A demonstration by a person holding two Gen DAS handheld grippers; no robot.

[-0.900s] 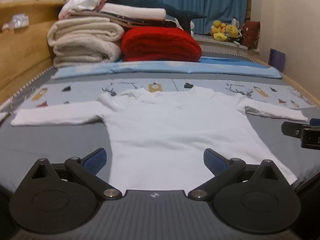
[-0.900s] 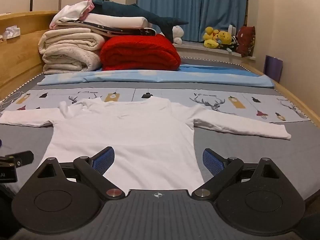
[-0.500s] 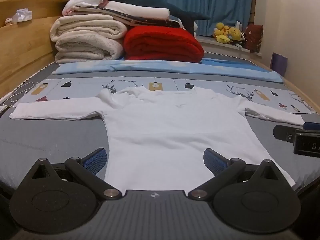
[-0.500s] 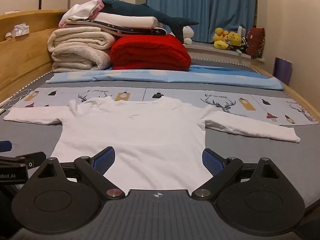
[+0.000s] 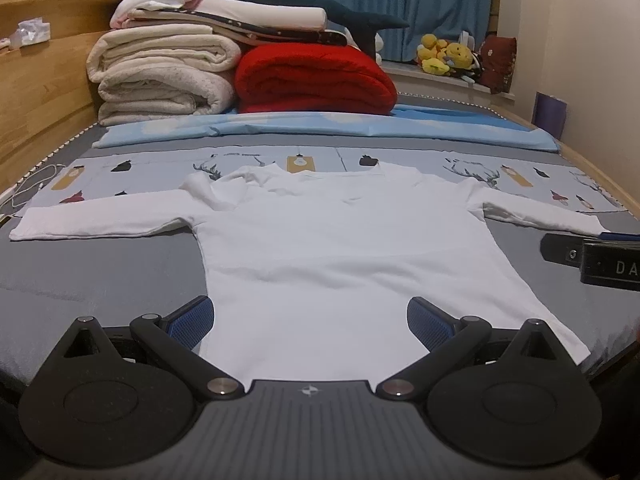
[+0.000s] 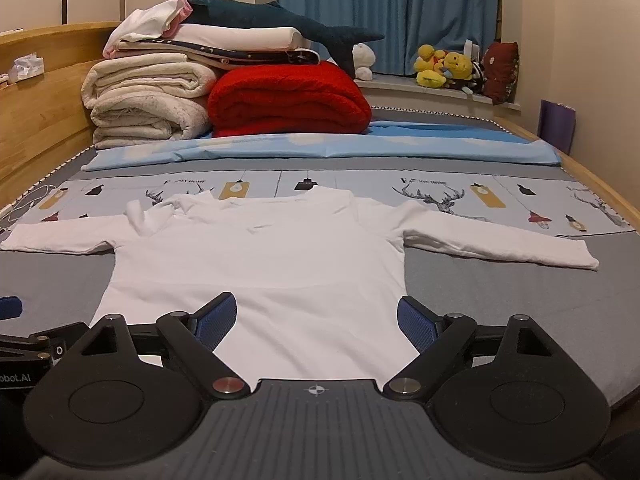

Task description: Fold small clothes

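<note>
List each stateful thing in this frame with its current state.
white shirt: spread flat, sleeves out, unfolded
left gripper: open, empty, at the hem
right gripper: open, empty, at the hem
red blanket: folded
cream blankets: folded, stacked
blue curtain: drawn shut

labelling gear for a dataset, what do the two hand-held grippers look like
Both look alike. The left hand-held gripper and right hand-held gripper have matte black linkage arms with silver pivot pins, round black discs on each side, a ribbed grey centre plate with a small compass-like emblem, and blue textured finger pads. White lettering marks their bodies. No cables or sleeves show.
</note>
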